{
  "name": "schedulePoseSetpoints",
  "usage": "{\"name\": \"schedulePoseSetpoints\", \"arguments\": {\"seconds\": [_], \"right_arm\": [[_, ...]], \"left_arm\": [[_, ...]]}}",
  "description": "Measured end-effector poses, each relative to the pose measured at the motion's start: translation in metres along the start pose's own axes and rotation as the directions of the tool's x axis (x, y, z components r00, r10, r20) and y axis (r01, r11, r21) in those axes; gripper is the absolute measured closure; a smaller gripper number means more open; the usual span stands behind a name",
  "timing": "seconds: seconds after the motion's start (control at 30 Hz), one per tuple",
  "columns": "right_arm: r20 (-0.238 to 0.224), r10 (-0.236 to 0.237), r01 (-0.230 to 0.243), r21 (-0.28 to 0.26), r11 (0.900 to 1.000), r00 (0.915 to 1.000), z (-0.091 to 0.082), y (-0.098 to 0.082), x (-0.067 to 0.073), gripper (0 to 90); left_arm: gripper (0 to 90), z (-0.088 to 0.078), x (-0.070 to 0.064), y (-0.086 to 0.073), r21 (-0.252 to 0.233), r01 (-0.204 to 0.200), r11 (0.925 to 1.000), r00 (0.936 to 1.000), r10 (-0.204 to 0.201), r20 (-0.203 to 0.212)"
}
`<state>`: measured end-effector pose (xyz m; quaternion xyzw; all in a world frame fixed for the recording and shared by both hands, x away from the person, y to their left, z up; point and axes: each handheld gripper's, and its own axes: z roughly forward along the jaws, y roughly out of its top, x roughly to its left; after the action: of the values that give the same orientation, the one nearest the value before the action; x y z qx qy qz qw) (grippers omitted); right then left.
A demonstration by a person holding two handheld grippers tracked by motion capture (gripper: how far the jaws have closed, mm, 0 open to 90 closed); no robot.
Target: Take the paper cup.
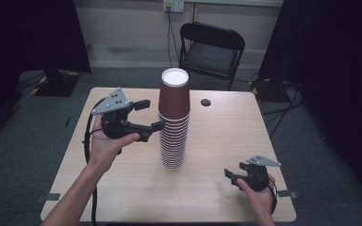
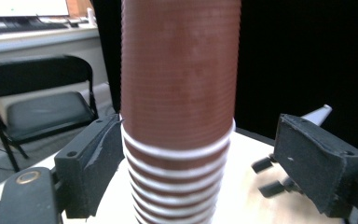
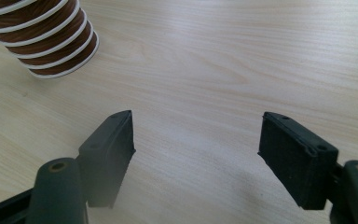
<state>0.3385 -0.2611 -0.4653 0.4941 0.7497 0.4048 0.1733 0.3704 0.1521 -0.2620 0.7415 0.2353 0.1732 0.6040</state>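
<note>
1. Your stack of brown paper cups (image 1: 174, 120) stands upside down near the middle of the worktop (image 1: 122, 188). From above you see its full height and the white base of the top cup.
2. In the left gripper view the stack (image 2: 179, 93) is cut off at top and bottom and looks blurred, so you cannot count its rims there.
3. Your left gripper (image 1: 148, 115) is held off the worktop beside the stack's upper part. Its fingers stand apart around the stack. One finger (image 2: 93, 163) sits right against the cups, the other (image 2: 319, 158) is clearly away from them. Nothing is clamped.
4. From above the far finger is partly hidden behind the stack, so only the left gripper view tells you that gap.
5. Your right gripper (image 1: 233, 178) rests low at the near right of the worktop, well apart from the stack. Its fingers (image 3: 109, 154) are spread wide over bare wood, with the stack's bottom rims (image 3: 46, 32) in the corner.
</note>
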Motion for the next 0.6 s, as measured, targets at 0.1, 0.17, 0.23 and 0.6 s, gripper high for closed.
{"name": "schedulePoseSetpoints", "arguments": {"seconds": [0.1, 0.17, 0.23, 0.6], "right_arm": [[0.002, -0.001, 0.001, 0.0, 1.0, 1.0, 0.0, 0.0, 0.0, 26.4], [0.002, 0.002, -0.002, 0.002, 1.0, 1.0, 0.0, 0.0, 0.0, 27.3], [0.0, 0.009, -0.009, 0.006, 1.0, 1.0, 0.001, -0.001, -0.001, 27.5], [-0.006, 0.015, -0.015, 0.01, 1.0, 0.9999, 0.002, -0.001, 0.0, 27.6]], "left_arm": [[15.6, 0.003, 0.0, 0.006, 0.015, -0.016, 0.9998, 0.9998, 0.016, 0.007], [15.5, 0.005, 0.001, 0.014, -0.007, -0.02, 0.9998, 0.9998, 0.02, -0.001], [15.5, 0.006, 0.002, 0.019, -0.007, -0.031, 0.9995, 0.9995, 0.031, 0.0], [15.5, 0.024, 0.008, 0.045, -0.015, 0.007, 0.9999, 0.9998, -0.006, 0.019]]}}
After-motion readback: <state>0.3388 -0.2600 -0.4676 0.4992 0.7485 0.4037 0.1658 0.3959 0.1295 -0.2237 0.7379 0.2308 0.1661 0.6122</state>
